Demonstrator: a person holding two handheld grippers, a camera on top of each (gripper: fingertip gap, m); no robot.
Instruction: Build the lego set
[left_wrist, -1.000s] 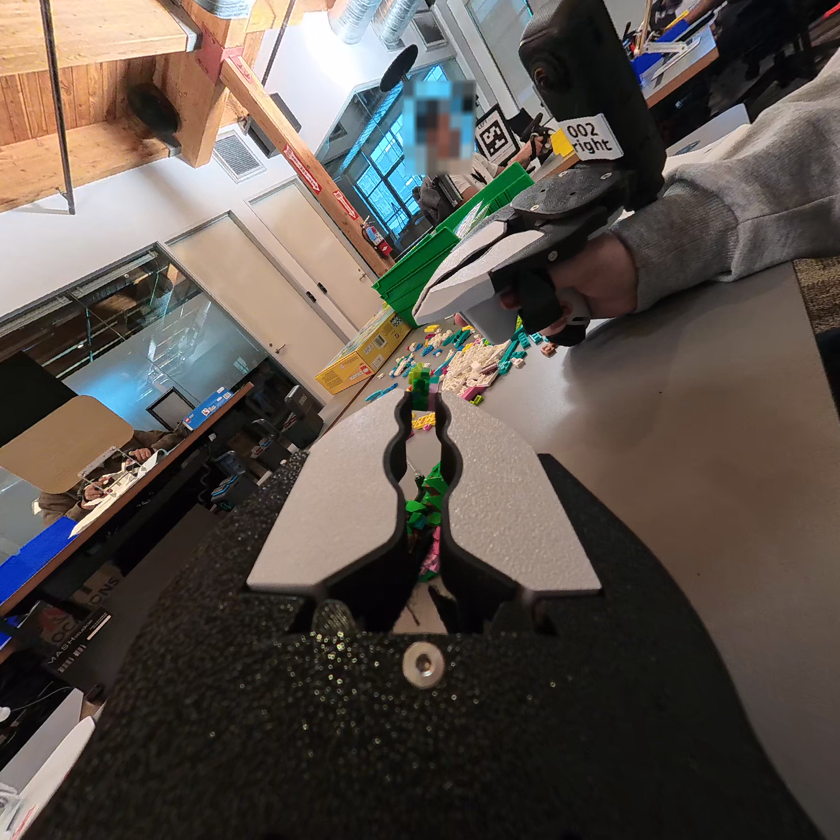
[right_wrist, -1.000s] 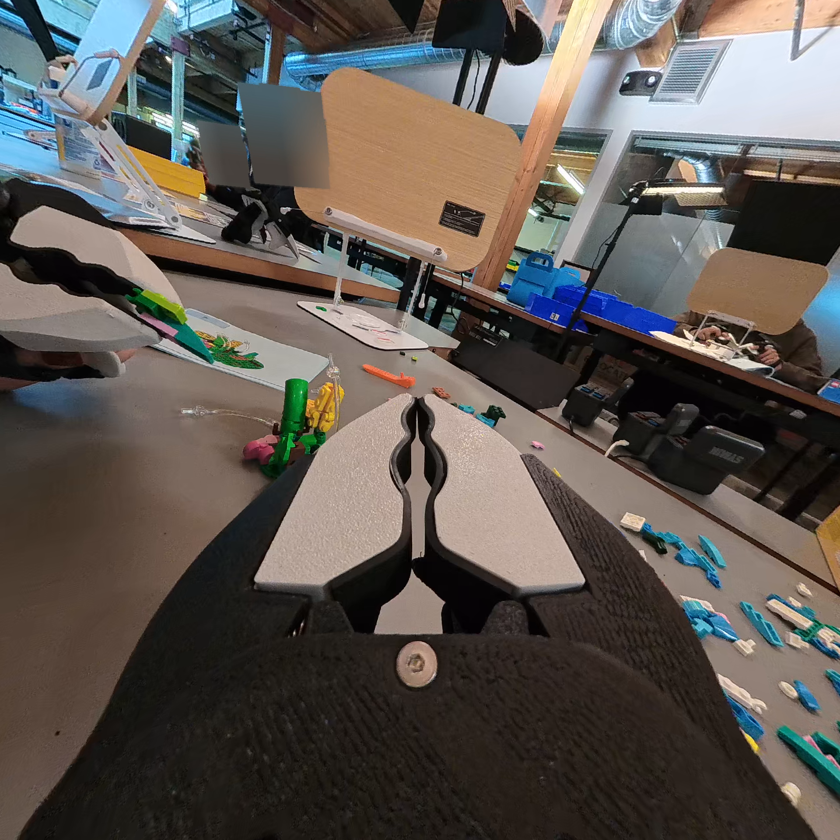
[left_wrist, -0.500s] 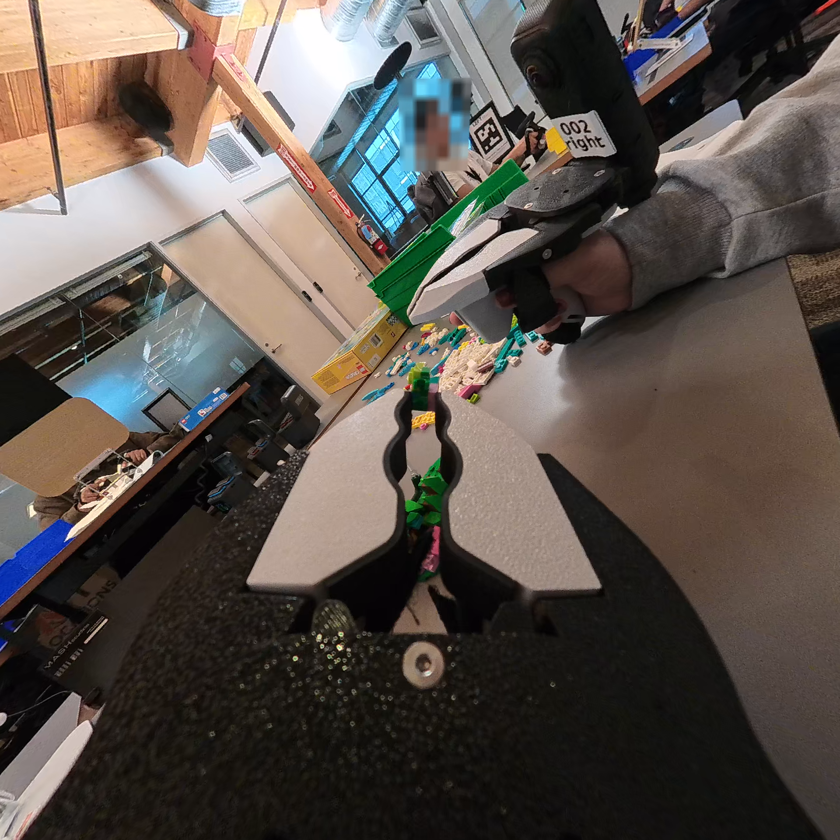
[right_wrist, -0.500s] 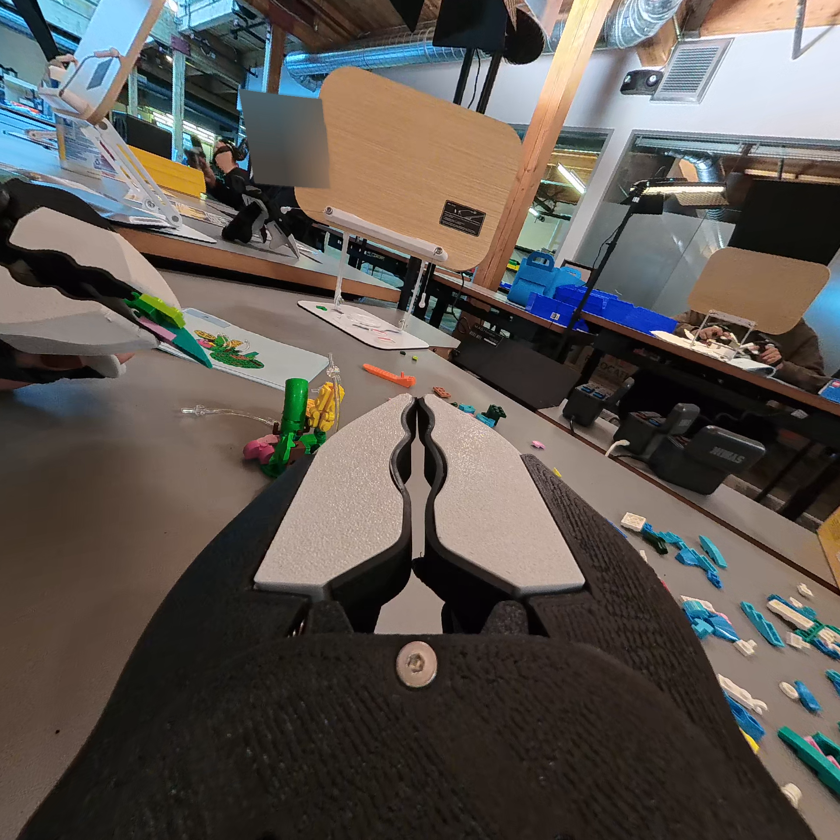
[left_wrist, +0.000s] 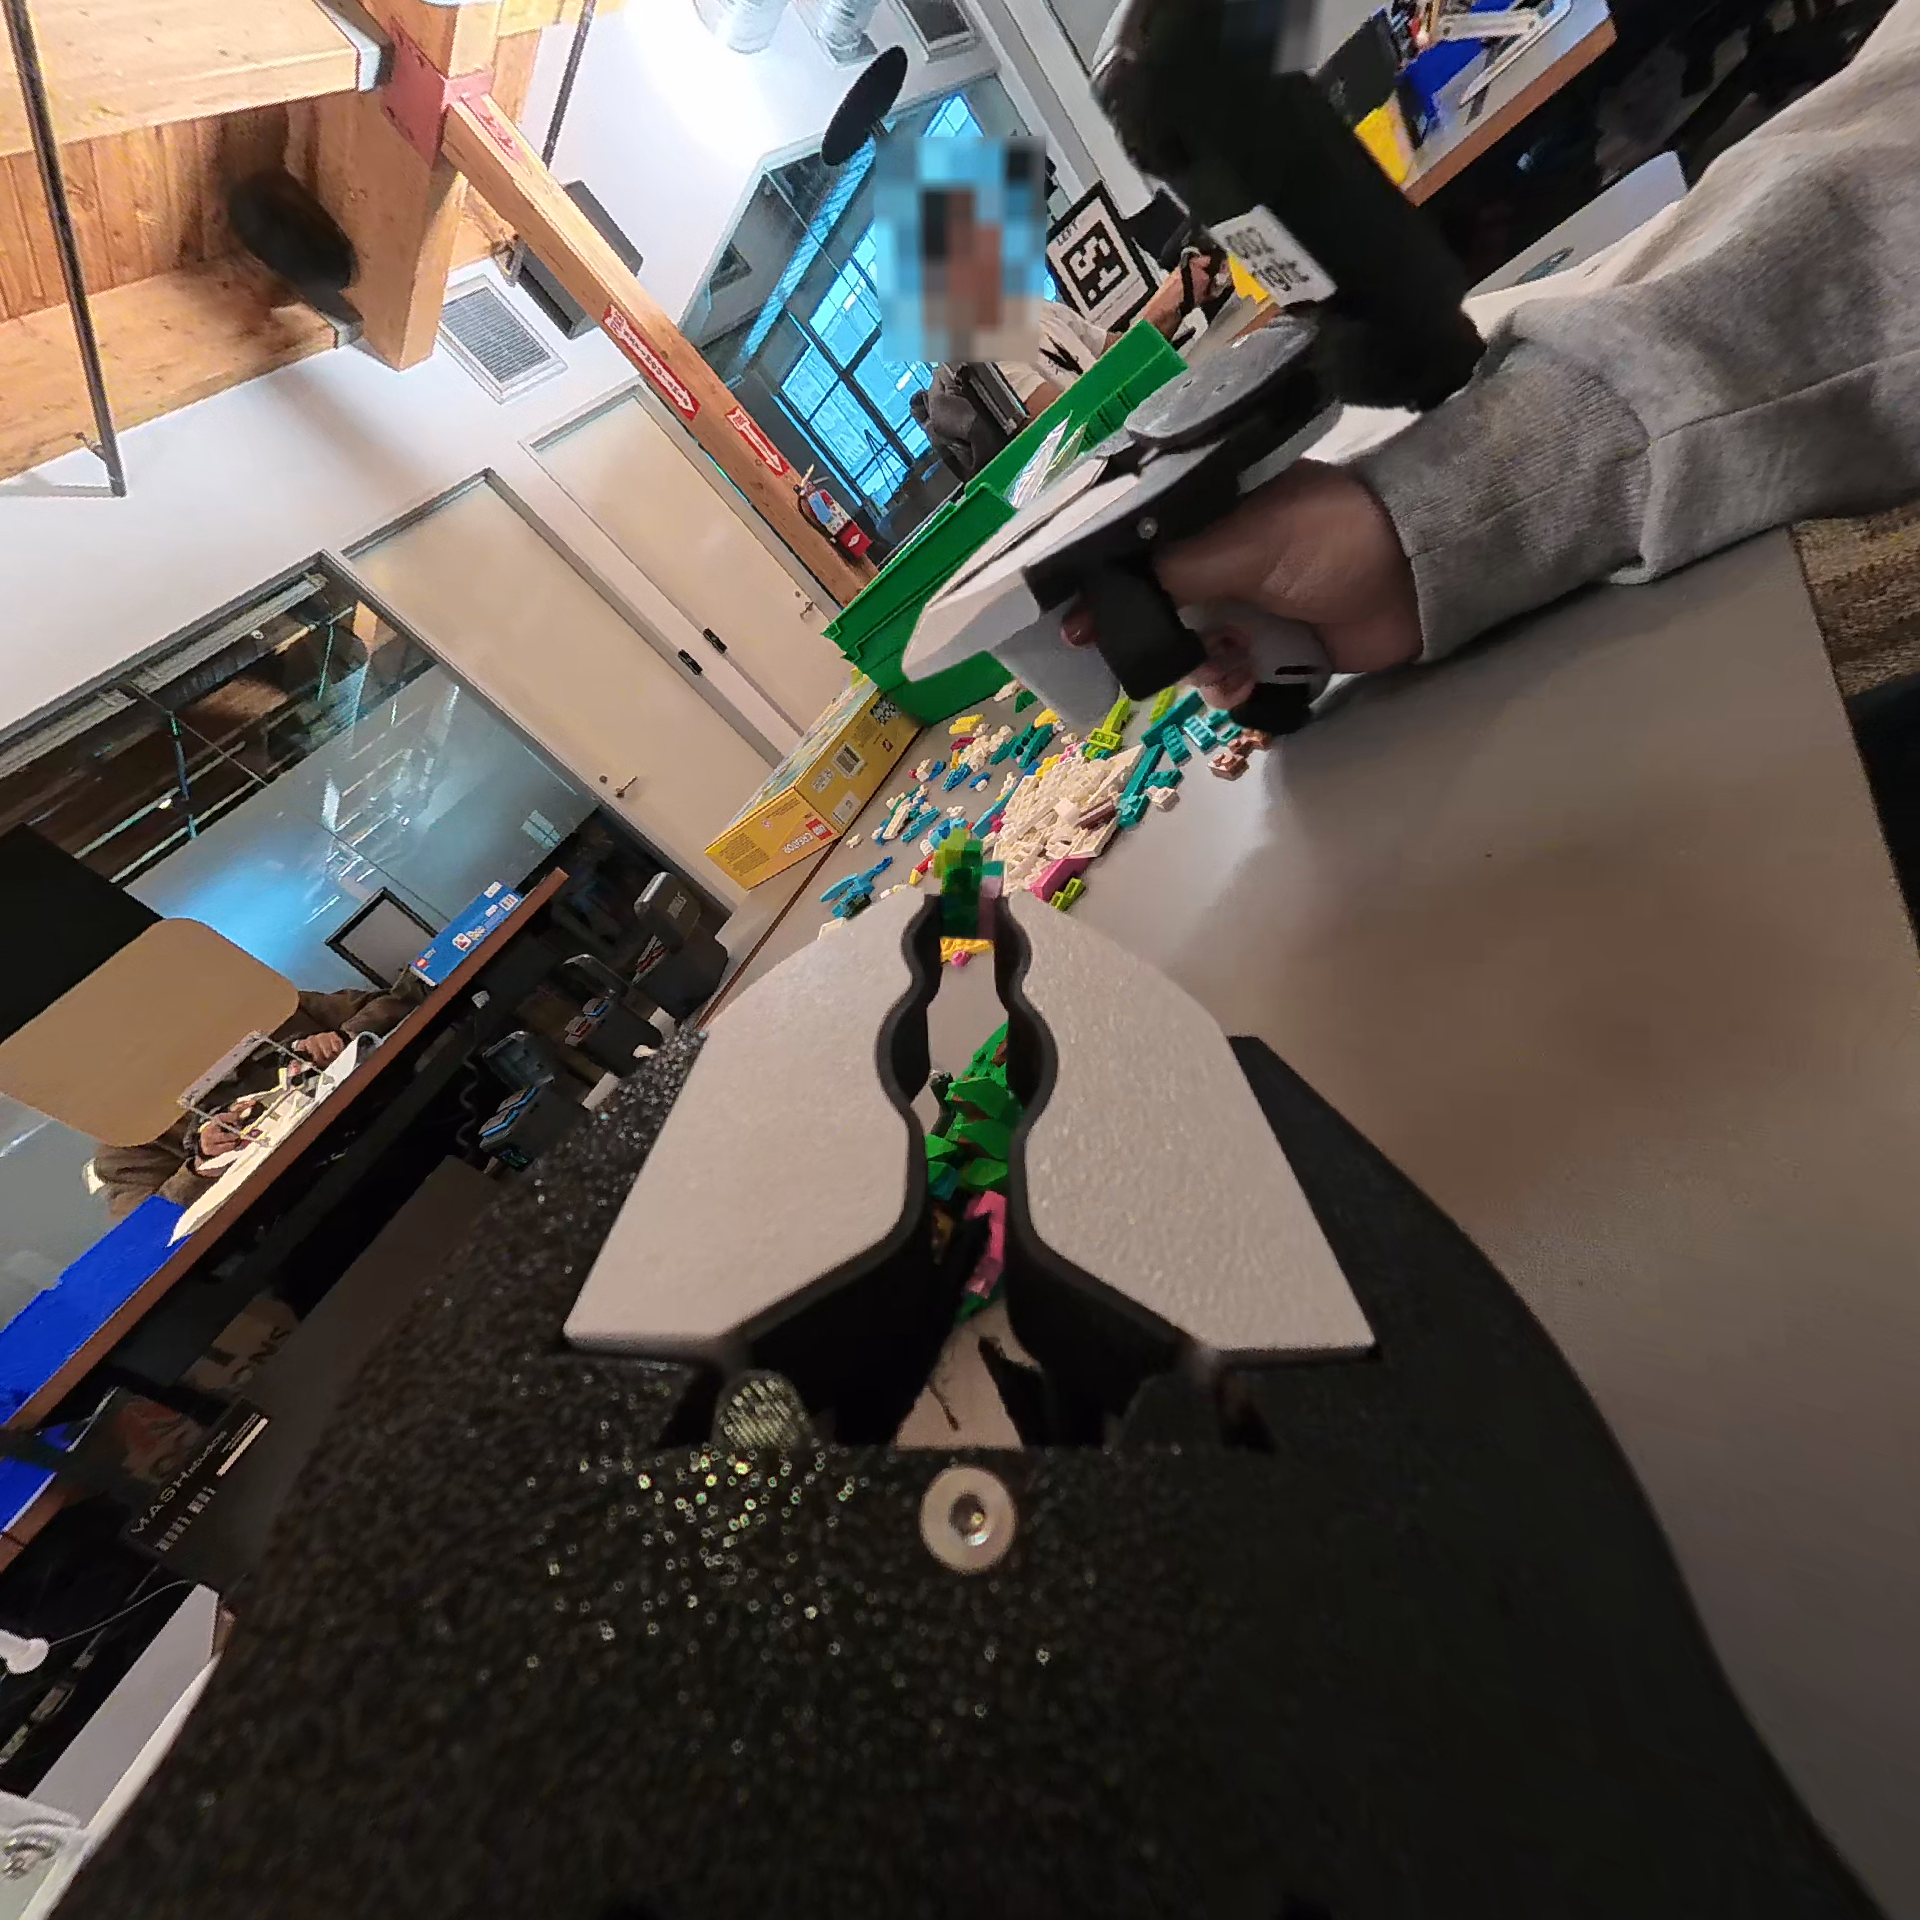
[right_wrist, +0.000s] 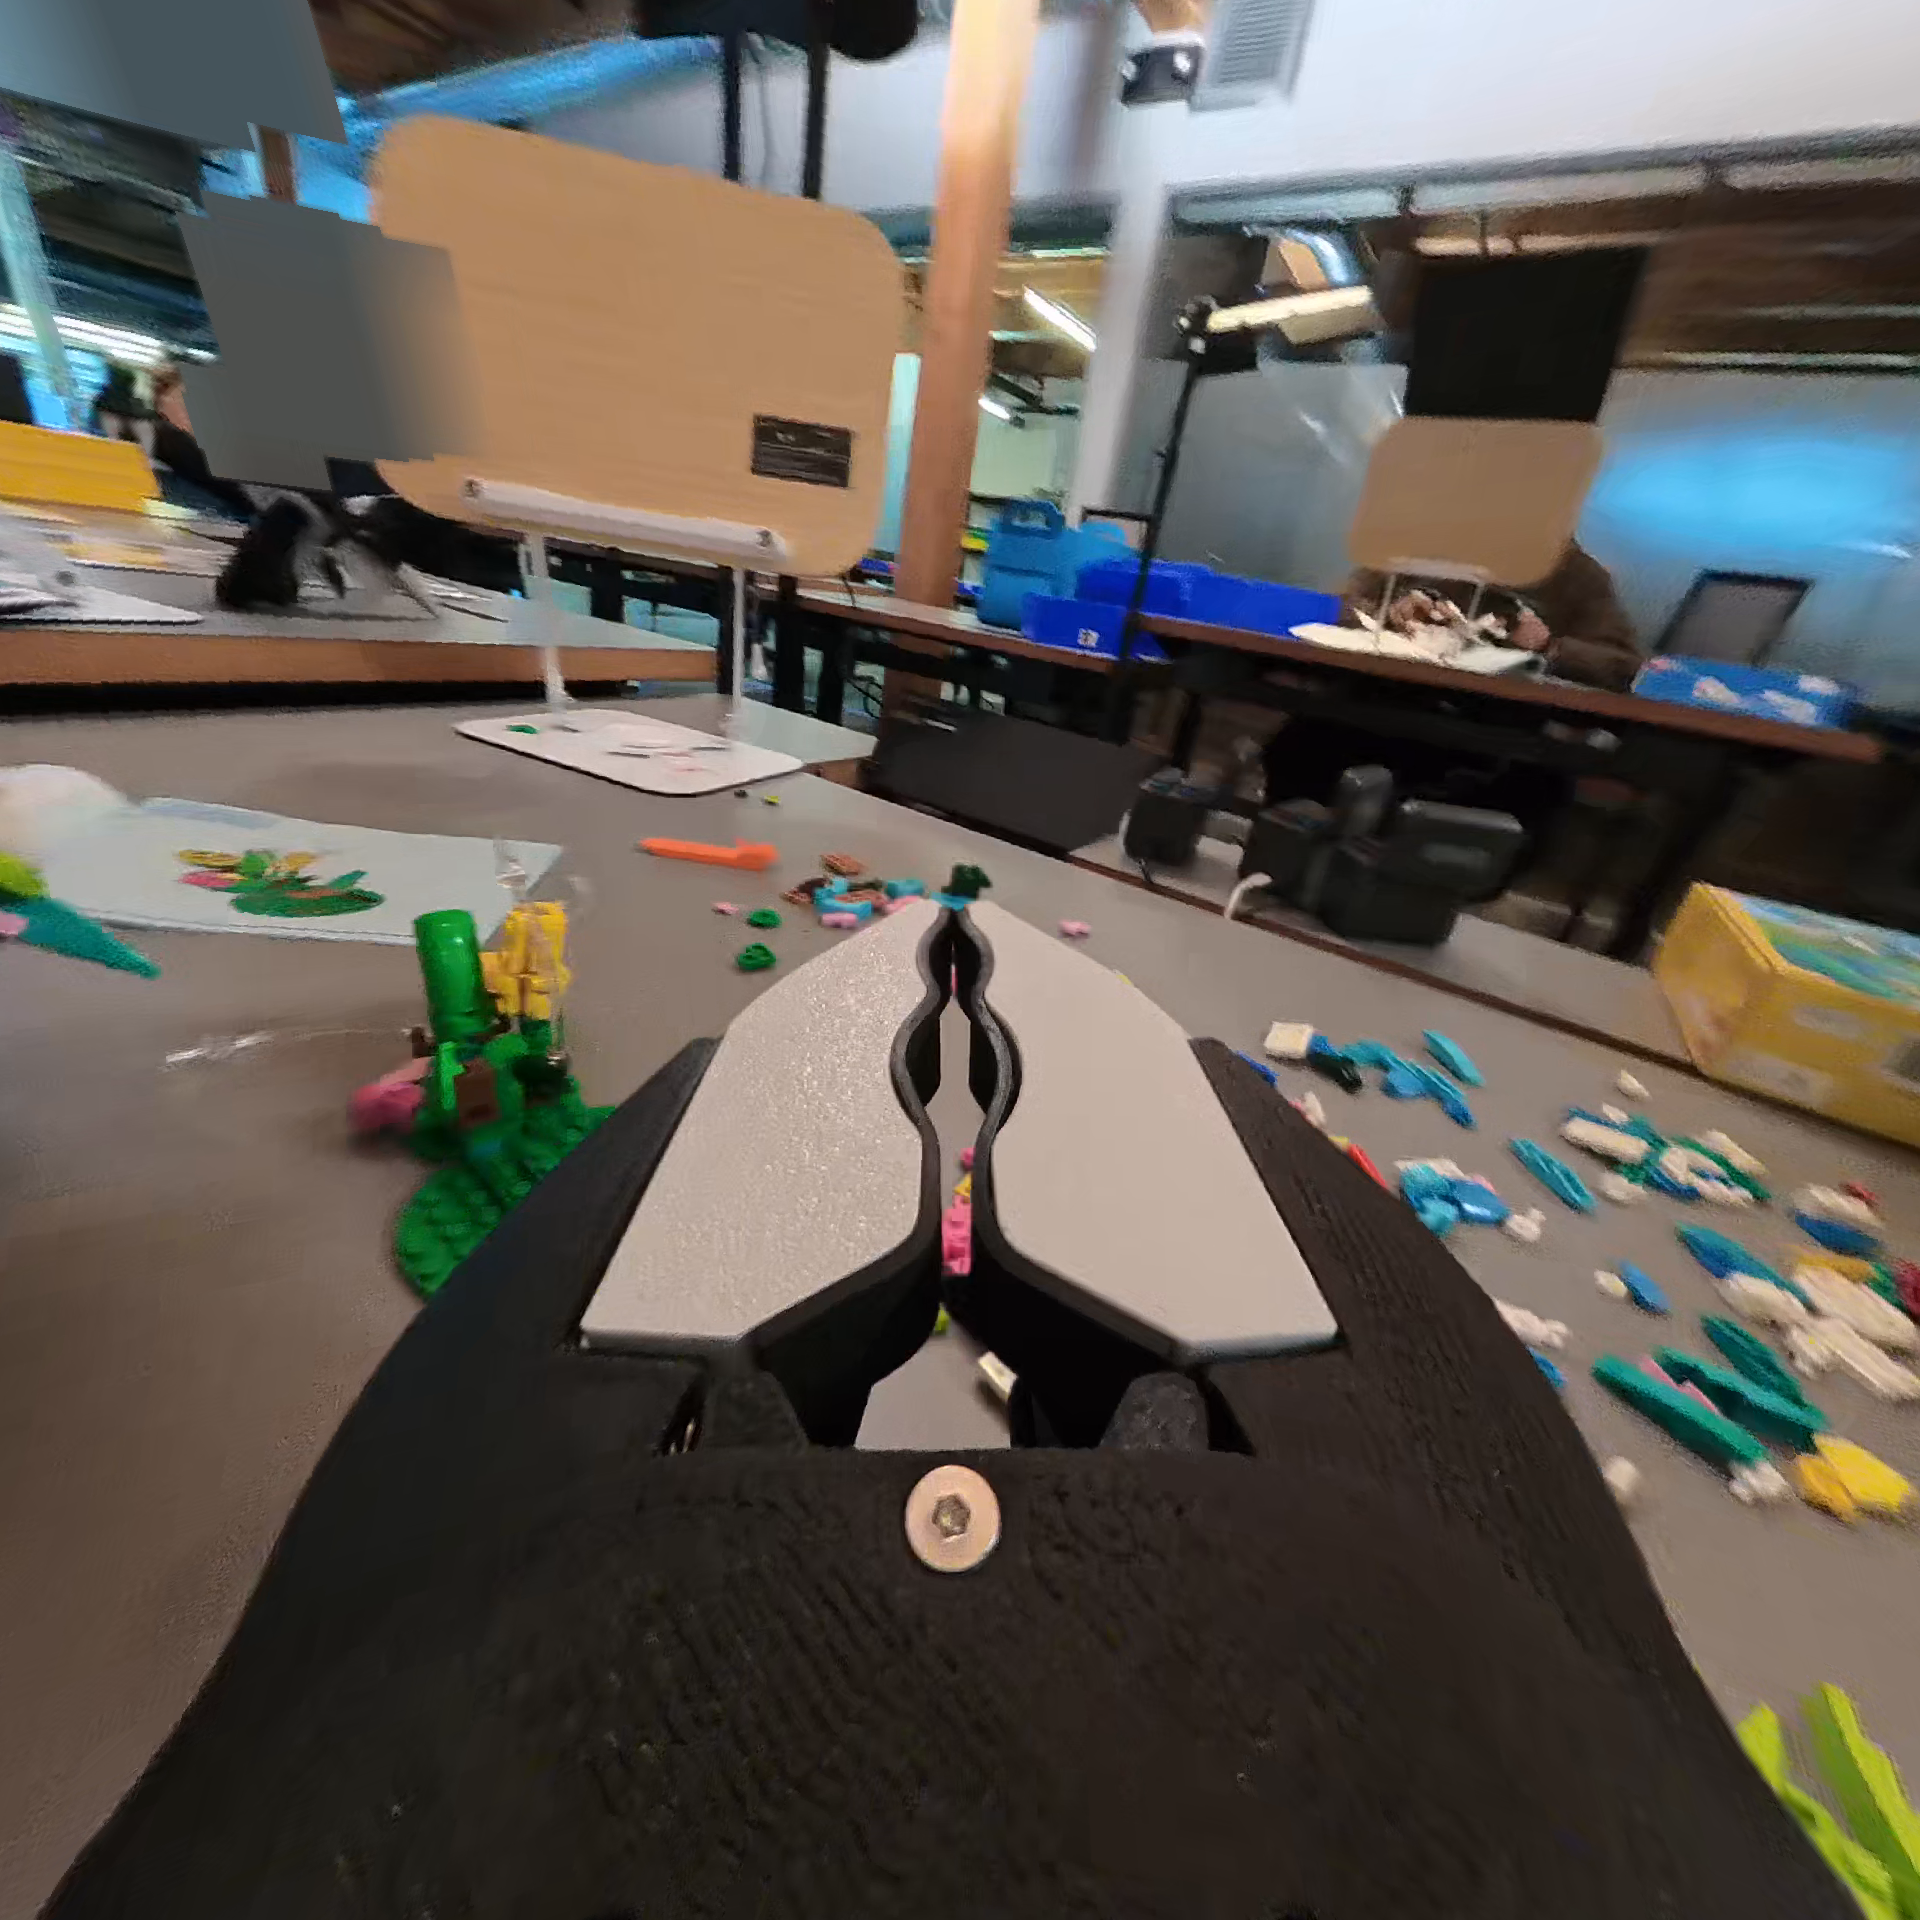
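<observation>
Left claw (left_wrist: 961, 914) pinching small green-and-pink brick piece (left_wrist: 961, 883) above grey surface (left_wrist: 1507, 987) — right claw (right_wrist: 954, 920) pressed together, bare.

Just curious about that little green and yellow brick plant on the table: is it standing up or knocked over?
Upright. The brick plant stands on its green base, stem pointing up.

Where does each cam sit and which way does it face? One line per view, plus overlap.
Left wrist: on the left gripper, tilted, facing along the grey table to the loose bricks; the right gripper, hand and grey sleeve show.
Right wrist: on the right gripper, low over the table, facing the wooden board on a stand; only its own fingers show.
Shared: table, loose bricks, yellow box, green brick model.
</observation>
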